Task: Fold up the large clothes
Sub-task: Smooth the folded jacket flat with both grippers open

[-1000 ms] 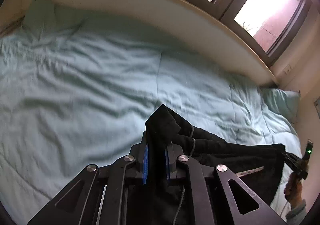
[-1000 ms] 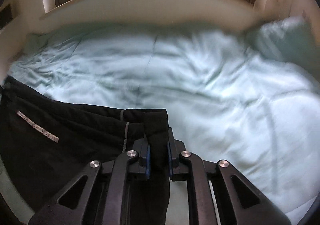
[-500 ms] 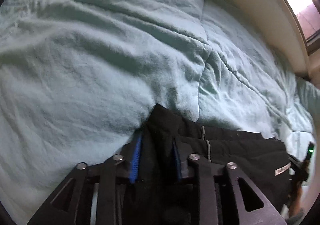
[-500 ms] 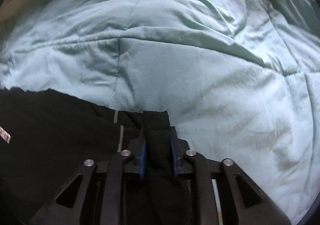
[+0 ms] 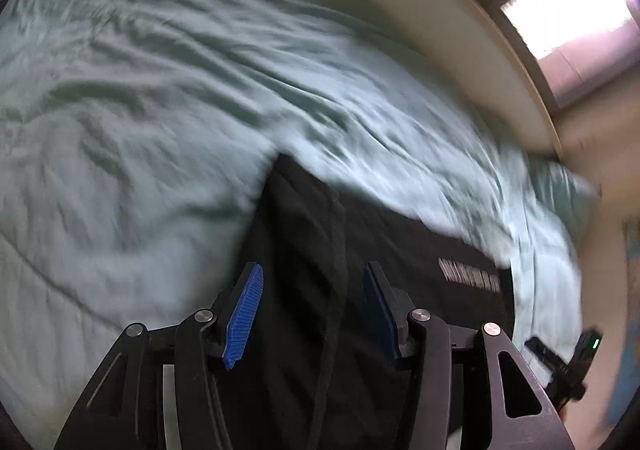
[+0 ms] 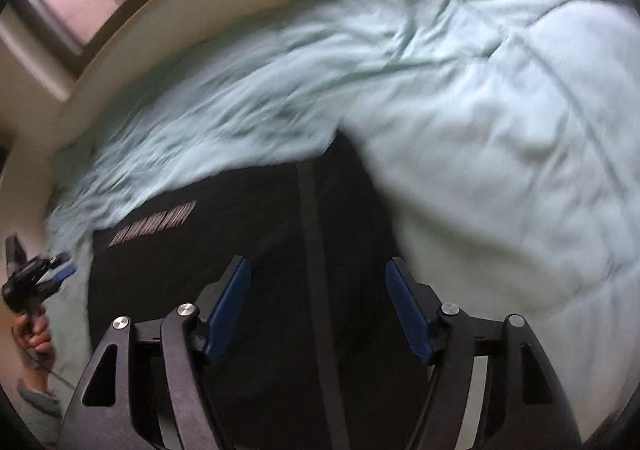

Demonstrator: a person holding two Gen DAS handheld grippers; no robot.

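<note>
garment: a black garment [image 5: 312, 234] lies spread on the pale green comforter [image 5: 132, 122] of a bed, its far edge toward the window side; a pale printed strip [image 5: 469, 275] shows on its right part in the left wrist view, and the same strip [image 6: 154, 223] sits on the left in the right wrist view.
left gripper: the left gripper [image 5: 313, 314] hangs over the garment's left end with its blue pads [image 5: 245, 314] spread apart and nothing between them.
right gripper: the right gripper [image 6: 318, 314] sits over the garment's right end, pads [image 6: 408, 318] wide apart, empty; a grey seam or stripe [image 6: 310, 218] runs up between the jaws.
other views: each gripper appears small at the frame edge of the other's camera; a hand [image 6: 34, 330] holds the left one.
sharpness: both views are smeared with motion, so fine folds are hard to read.
how it handles: judged soft, limp and light to moderate in weight; it likely drapes and sags when lifted, and grips well on ribbed pads; not fragile.
where to hold: probably best pinched at the two outer corners or along a thick hem, taking all the layers, so that the cloth hangs even.
risk: a one-layer pinch may let the lower layers drag on the comforter and bunch.
</note>
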